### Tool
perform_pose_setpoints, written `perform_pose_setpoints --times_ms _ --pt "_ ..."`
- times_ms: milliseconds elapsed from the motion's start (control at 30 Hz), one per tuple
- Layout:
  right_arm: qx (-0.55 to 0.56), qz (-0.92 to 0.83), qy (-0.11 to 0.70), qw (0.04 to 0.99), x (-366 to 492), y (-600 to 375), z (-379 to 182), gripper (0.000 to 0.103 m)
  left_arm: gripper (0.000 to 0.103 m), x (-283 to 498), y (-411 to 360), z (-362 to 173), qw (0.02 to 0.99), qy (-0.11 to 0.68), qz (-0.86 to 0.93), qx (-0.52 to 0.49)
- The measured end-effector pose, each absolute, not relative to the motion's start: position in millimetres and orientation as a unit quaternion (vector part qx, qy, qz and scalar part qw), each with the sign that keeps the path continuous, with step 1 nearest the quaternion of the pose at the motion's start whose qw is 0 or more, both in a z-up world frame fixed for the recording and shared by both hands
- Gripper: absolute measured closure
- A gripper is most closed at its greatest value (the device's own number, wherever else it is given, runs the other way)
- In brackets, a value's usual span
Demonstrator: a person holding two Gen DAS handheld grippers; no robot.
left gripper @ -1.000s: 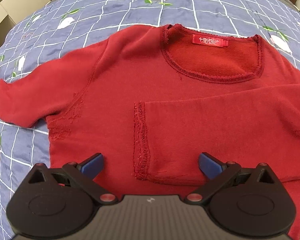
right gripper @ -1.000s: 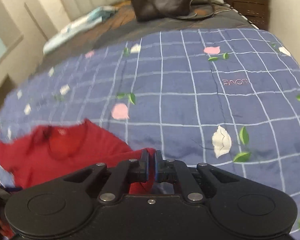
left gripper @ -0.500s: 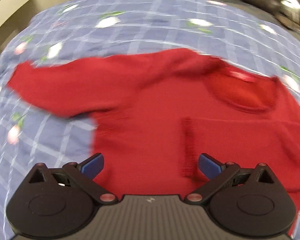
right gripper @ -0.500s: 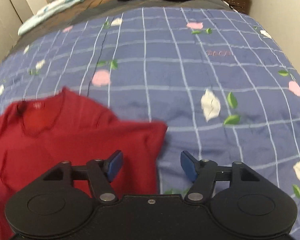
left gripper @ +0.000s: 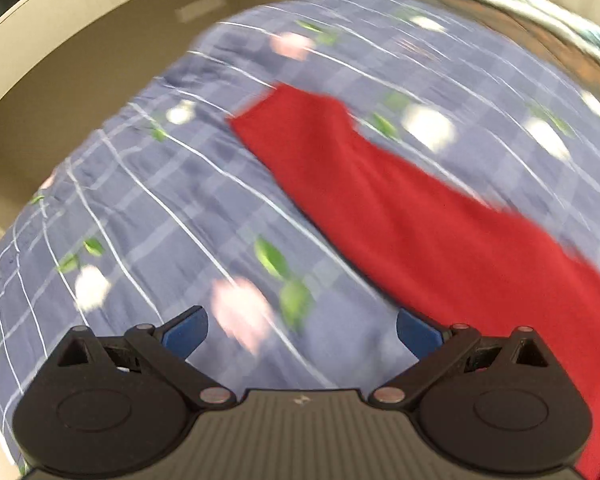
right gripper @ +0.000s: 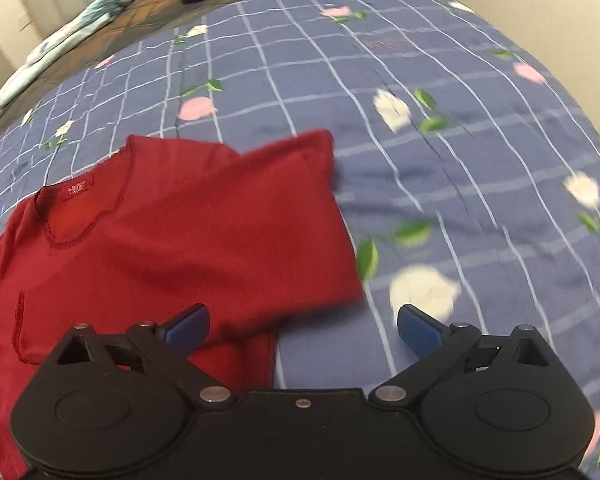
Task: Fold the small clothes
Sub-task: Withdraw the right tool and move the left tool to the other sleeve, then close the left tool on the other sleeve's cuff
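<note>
One sleeve folded in, the other still out flat.

Left wrist view, blurred: my left claw [left gripper: 302, 330] gapes empty above the blue quilt [left gripper: 148, 208]; the unfolded sleeve [left gripper: 364, 184] runs from 12 toward 4 o'clock, waiting for me. Right wrist view: my right claw [right gripper: 303, 328] is spread, holding nothing, and the red sweater [right gripper: 172, 240] lies at 10 o'clock with its near sleeve already laid across the chest.

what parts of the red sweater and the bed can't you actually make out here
- Left wrist view: motion blur smears the outstretched sleeve; its cuff stitching is unreadable, and the sweater body runs off the right edge.
- Right wrist view: the right gripper body covers the red sweater hem.
- Right wrist view: the neck label is too small to read.
- Right wrist view: lettering on the quilt is blurred.
</note>
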State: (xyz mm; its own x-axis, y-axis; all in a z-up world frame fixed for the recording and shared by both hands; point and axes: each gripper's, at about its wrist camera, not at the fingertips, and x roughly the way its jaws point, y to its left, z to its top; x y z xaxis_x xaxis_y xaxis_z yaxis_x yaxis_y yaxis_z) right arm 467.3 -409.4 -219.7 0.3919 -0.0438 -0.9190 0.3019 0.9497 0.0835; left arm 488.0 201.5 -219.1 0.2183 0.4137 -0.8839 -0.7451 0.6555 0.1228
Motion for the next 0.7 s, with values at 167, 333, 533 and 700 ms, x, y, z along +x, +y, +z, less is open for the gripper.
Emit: perform_pose_setpoints --times_ms 167,333,533,700 --pt "0.134 -0.121 0.544 0.819 440 -381 -211 0.001 0.0 503 273 -226 0.759 0.458 0.411 -0.212" --pt "0.133 -0.096 0.566 0.808 418 -340 -209 0.001 0.001 514 320 -239 0.753 0.438 0.429 -0.238" --pt "0.134 -0.067 0.594 0.791 400 -297 -218 0.001 0.02 522 354 -252 0.751 0.425 0.436 -0.255" --pt "0.131 -0.057 0.605 0.783 395 -278 -220 0.001 0.033 526 368 -260 0.754 0.421 0.422 -0.276"
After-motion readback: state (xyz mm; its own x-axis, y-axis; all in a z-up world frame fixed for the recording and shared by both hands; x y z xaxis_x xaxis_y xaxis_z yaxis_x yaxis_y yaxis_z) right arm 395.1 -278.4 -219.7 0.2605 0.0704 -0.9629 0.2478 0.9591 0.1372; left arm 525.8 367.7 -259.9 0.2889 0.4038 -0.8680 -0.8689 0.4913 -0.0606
